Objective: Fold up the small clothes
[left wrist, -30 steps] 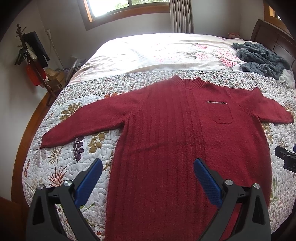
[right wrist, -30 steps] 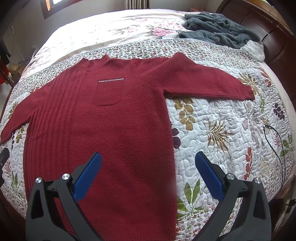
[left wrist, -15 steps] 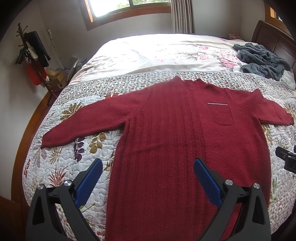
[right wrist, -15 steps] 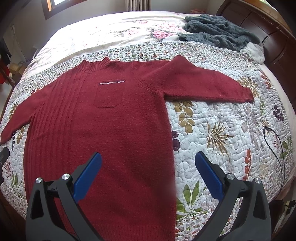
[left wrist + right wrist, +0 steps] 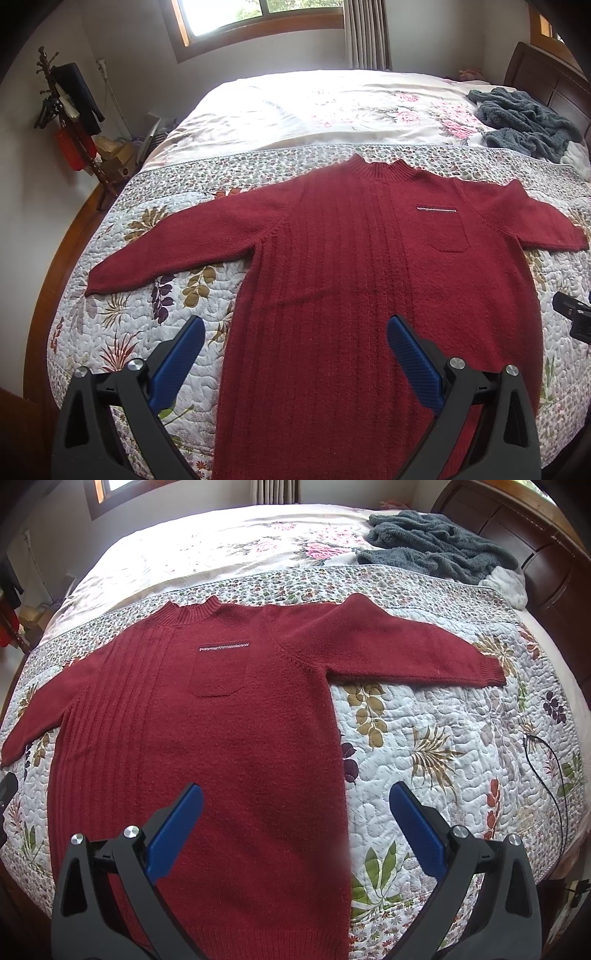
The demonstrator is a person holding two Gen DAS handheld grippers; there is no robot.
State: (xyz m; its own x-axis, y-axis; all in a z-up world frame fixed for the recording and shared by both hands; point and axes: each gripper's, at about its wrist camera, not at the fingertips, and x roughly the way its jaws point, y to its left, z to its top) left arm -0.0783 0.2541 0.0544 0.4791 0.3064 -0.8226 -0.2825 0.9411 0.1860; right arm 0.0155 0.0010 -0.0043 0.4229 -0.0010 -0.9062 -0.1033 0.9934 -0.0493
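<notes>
Two grippers hang over the bed with nothing in them. My left gripper (image 5: 295,332) has its blue fingers (image 5: 177,358) spread wide, above the near left edge of the sweater (image 5: 351,295), which lies flat and face up on the flowery quilt (image 5: 147,306). It is dark red knit, ribbed on its left half, plain on the right, with a high collar, a chest pocket (image 5: 219,668) topped by a silver strip, and both sleeves stretched sideways. My right gripper (image 5: 295,808) is likewise spread wide, straddling the sweater's right side edge. Farther right, a grey blanket (image 5: 432,542) sits crumpled near the headboard (image 5: 546,554).
</notes>
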